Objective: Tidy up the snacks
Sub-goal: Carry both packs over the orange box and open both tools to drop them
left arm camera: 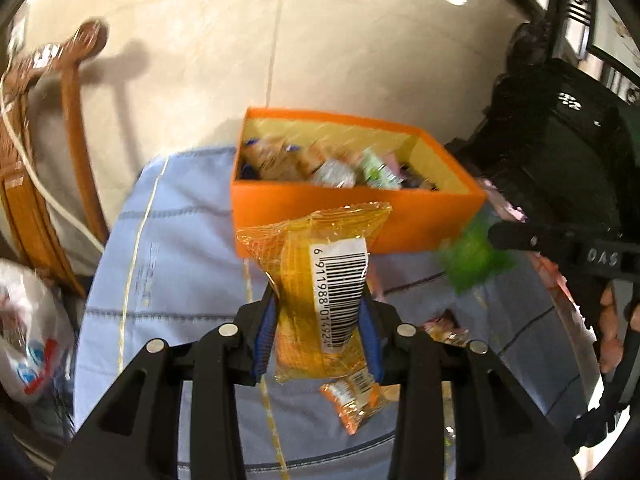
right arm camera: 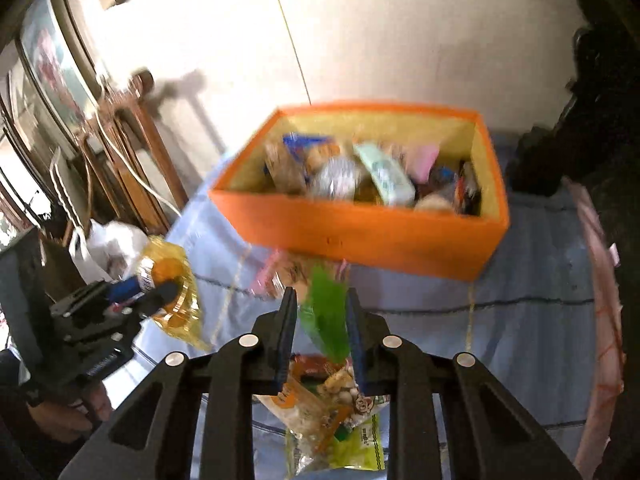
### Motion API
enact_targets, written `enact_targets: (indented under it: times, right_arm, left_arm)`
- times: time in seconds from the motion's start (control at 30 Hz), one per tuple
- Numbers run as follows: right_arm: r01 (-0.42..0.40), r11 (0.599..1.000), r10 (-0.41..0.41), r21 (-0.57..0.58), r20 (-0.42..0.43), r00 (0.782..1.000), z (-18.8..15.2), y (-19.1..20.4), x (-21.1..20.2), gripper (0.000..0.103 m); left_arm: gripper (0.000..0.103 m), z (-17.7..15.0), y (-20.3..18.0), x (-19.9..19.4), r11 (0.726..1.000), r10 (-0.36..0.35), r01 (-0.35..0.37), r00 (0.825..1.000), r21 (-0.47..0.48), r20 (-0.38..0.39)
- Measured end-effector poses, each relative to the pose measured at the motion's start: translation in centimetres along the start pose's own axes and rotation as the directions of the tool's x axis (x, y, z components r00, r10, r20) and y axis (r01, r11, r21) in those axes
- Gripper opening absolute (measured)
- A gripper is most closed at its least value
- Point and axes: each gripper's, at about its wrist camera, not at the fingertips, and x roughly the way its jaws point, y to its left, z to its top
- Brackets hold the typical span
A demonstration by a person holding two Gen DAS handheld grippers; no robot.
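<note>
Left gripper [left arm camera: 318, 320] was clamped on the yellow snack packet [left arm camera: 320, 292], and the right gripper [right arm camera: 322, 328] was pinching a green packet [right arm camera: 326, 316]. The orange box [right arm camera: 360, 236] of snacks sat at twelve o'clock on the blue cloth [right arm camera: 532, 280].

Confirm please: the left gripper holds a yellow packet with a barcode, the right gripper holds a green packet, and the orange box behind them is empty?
Not empty. The right wrist view shows the orange box holding many snacks. The rest stands: the left gripper holds the yellow packet, the right gripper the green packet.
</note>
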Motion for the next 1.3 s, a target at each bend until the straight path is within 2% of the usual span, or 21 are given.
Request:
enact_targets:
  times: [0.27, 0.37, 0.4, 0.43, 0.5, 0.57, 0.67, 0.8, 0.87, 0.93, 1.0, 1.07, 1.13, 1.23, 1.27, 1.3]
  right_arm:
    - [0.055, 0.998, -0.048, -0.042, 0.153, 0.987, 6.9, 0.7, -5.7, 0.024]
    - [0.033, 0.999, -0.029, -0.043, 0.090, 0.996, 7.6, 0.2, -5.0, 0.024]
    - [0.041, 0.998, -0.037, -0.054, 0.073, 0.997, 7.2, 0.2, -4.4, 0.028]
    - [0.051, 0.996, -0.048, -0.067, 0.043, 0.998, 6.4, 0.0, -3.5, 0.047]
    - [0.096, 0.993, -0.098, -0.067, -0.027, 0.995, 3.9, -0.8, -0.6, 0.070]
    - [0.130, 0.990, -0.135, -0.053, -0.106, 0.985, 1.0, -1.8, 3.0, 0.075]
    - [0.167, 0.984, -0.175, -0.055, -0.215, 0.961, -2.6, -2.4, 8.5, 0.075]
    - [0.203, 0.977, -0.214, -0.067, -0.273, 0.938, -5.4, -1.9, 12.9, 0.074]
    - [0.224, 0.971, -0.239, -0.085, -0.272, 0.932, -6.0, -1.7, 13.9, 0.054]
    - [0.196, 0.979, -0.202, -0.050, -0.295, 0.934, -6.1, -2.0, 14.1, 0.023]
    - [0.187, 0.981, -0.192, -0.045, -0.261, 0.946, -5.7, -2.1, 12.9, 0.019]
    - [0.165, 0.986, -0.165, -0.017, -0.216, 0.962, -4.9, -2.3, 11.1, 0.019]
    - [0.144, 0.990, -0.142, -0.005, -0.200, 0.969, -4.4, -2.5, 10.0, 0.019]
    - [0.114, 0.992, -0.122, -0.046, -0.244, 0.962, -4.6, -2.4, 10.3, 0.021]
    - [0.115, 0.992, -0.126, -0.059, -0.247, 0.961, -4.8, -2.6, 10.4, 0.027]
    - [0.121, 0.990, -0.134, -0.067, -0.255, 0.957, -5.0, -2.6, 10.7, 0.053]
  left_arm:
    - [0.036, 8.1, -1.9, -2.3, 0.999, -0.015, 0.009, 0.993, 0.049, 0.118]
    - [0.036, 9.9, -2.2, -3.0, 0.998, -0.002, -0.007, 0.989, 0.063, 0.146]
    - [0.036, 9.8, -2.2, -3.1, 0.998, 0.002, -0.012, 0.989, 0.067, 0.148]
    - [0.036, 9.1, -1.9, -2.9, 0.998, 0.007, -0.016, 0.990, 0.067, 0.139]
    - [0.036, 7.7, -1.4, -2.1, 0.999, 0.007, -0.012, 0.995, 0.050, 0.103]
    - [0.036, 5.0, -0.2, -1.1, 1.000, 0.005, -0.005, 0.998, 0.007, 0.064]
    - [0.036, 2.2, 0.3, -0.4, 1.000, 0.017, -0.017, 1.000, 0.000, 0.024]
    - [0.036, 0.2, -0.3, -0.5, 0.999, 0.012, -0.012, 1.000, 0.030, -0.002]
    - [0.036, 0.0, -0.5, -0.7, 0.999, 0.009, -0.009, 1.000, 0.044, -0.005]
    - [0.036, 0.1, -0.4, -0.9, 0.999, 0.007, -0.007, 1.000, 0.035, -0.001]
    - [0.036, 0.2, 0.0, -1.1, 1.000, 0.008, -0.008, 1.000, 0.024, 0.007]
    - [0.036, 0.3, 0.2, -1.4, 1.000, 0.005, -0.005, 1.000, 0.013, 0.019]
    - [0.036, 0.4, 0.3, -1.4, 1.000, -0.002, 0.001, 1.000, 0.007, 0.025]
    - [0.036, 0.3, 0.2, -1.0, 1.000, -0.009, 0.009, 1.000, -0.008, 0.015]
    - [0.036, 0.2, 0.2, -0.9, 1.000, -0.014, 0.014, 1.000, -0.010, 0.010]
    - [0.036, 0.1, 0.0, -0.7, 1.000, -0.018, 0.018, 1.000, -0.007, 0.004]
